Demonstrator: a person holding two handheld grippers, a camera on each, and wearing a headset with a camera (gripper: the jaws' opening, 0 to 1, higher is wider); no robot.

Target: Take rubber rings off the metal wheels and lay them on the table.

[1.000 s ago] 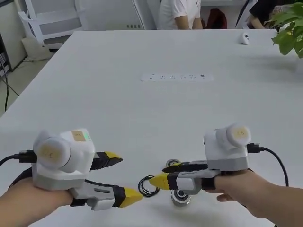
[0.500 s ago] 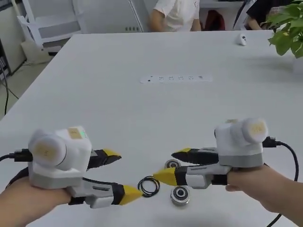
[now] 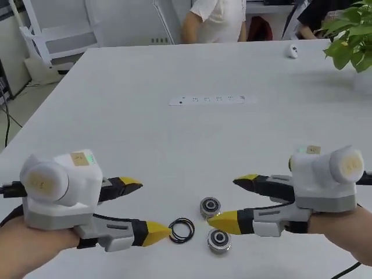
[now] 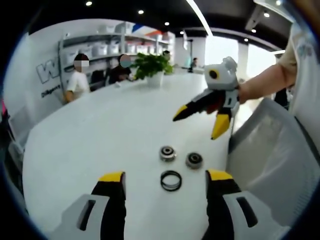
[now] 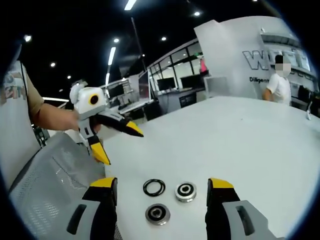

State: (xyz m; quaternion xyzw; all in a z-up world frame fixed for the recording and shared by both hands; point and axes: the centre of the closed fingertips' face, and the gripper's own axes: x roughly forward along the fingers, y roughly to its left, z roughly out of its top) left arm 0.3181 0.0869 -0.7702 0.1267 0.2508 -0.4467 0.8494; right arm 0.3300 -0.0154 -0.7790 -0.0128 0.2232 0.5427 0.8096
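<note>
**Both grippers open, rings lying on the table**

My left gripper (image 3: 153, 209) is spread wide with nothing between its jaws. In the head view its lower yellow tip sits just beside the rings (image 3: 181, 230). My right gripper (image 3: 223, 201) is released as well and carries nothing; its tips point toward the left gripper from the other side.

The rings are black loops, overlapping one another, lying flat on the white table (image 3: 174, 145) near its close edge. I cannot count them for certain. Just to their right lie two wheels, flat, close together but apart: the far wheel (image 3: 210, 207) and the near wheel (image 3: 219, 239). The near one is just under my right gripper's lower tip in the head view. Neither gripper touches a wheel or the rings.

In the left gripper view the rings lie between my jaw tips, with both wheels just beyond them.

Farther up the table I see a power strip (image 3: 212, 100), and a plant (image 3: 349, 43) at the far right.
</note>
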